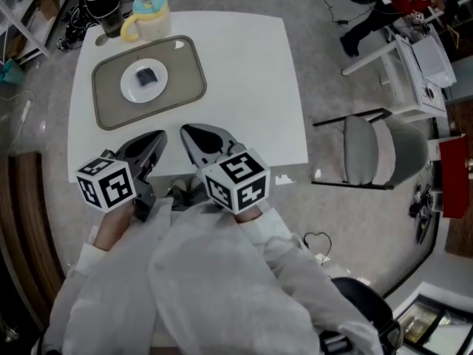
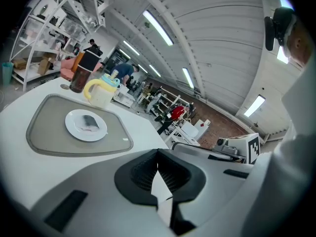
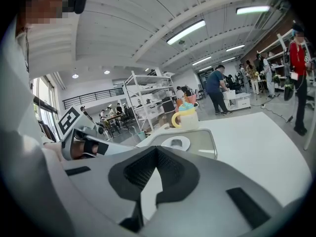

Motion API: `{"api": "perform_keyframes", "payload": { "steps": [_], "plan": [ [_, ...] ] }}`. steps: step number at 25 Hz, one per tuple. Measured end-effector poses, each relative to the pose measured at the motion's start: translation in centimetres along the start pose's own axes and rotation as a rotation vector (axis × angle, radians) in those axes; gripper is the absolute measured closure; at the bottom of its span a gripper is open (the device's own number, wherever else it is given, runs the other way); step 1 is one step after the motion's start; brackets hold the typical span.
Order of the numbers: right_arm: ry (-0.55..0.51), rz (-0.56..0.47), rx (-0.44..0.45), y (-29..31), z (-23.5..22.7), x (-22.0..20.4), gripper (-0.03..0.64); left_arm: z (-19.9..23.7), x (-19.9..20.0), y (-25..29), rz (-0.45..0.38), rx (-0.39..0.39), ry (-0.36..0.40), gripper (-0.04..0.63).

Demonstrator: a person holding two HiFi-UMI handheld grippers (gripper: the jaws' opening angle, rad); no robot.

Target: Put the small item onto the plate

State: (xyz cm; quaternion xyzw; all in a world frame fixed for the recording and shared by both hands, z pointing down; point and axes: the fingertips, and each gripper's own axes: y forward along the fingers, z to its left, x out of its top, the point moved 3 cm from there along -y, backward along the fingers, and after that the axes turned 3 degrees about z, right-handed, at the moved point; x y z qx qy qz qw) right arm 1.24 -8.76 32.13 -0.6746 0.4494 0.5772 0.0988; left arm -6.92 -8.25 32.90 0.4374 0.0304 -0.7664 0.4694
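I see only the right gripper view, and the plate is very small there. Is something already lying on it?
Observer: Yes. A small dark item lies near the middle of the white plate.
Operator: Does the left tool hold anything?
Observer: No. It is shut, with nothing between its jaws.
Operator: What stands at the right of the table?
Observer: A grey chair, beside the near right corner.
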Motion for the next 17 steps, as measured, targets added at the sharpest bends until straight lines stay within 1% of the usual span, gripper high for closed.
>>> {"api": "perform_keyframes", "payload": {
  "steps": [17],
  "plan": [
    [-0.015,0.003,-0.012,0.06,0.61,0.02,0.601,0.00,-0.16,-0.84,-0.007,-0.003,0.004,0.584]
  ]
}}
